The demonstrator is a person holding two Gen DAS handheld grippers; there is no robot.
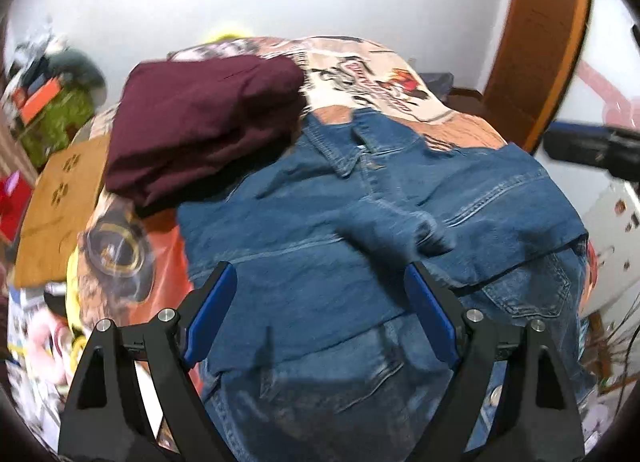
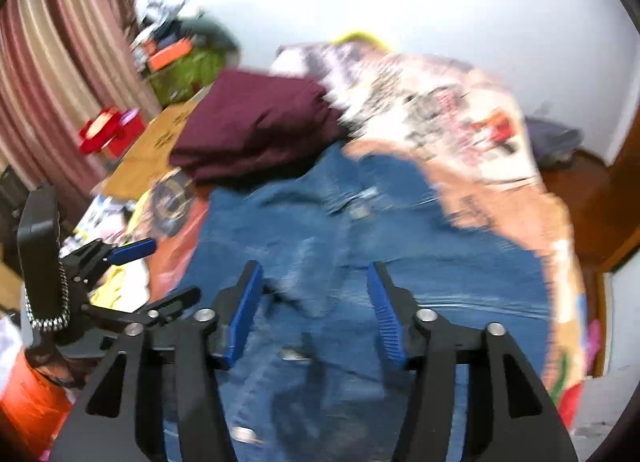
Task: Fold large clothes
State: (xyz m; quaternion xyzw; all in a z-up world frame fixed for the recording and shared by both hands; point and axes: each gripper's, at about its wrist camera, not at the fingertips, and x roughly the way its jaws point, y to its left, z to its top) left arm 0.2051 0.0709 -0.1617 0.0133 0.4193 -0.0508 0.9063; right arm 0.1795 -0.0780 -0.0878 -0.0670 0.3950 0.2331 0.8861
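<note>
With both the left gripper (image 1: 320, 294) and right gripper (image 2: 314, 290) wide and empty above the denim jacket (image 1: 360, 222), we pinch opposite hem edges evenly before folding.

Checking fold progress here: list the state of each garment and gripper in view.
denim jacket: spread on the bed, sleeve folded across it, not fully folded.
maroon garment: folded, lying beside the jacket's collar.
left gripper: open, above the denim.
right gripper: open, nothing held.
</note>
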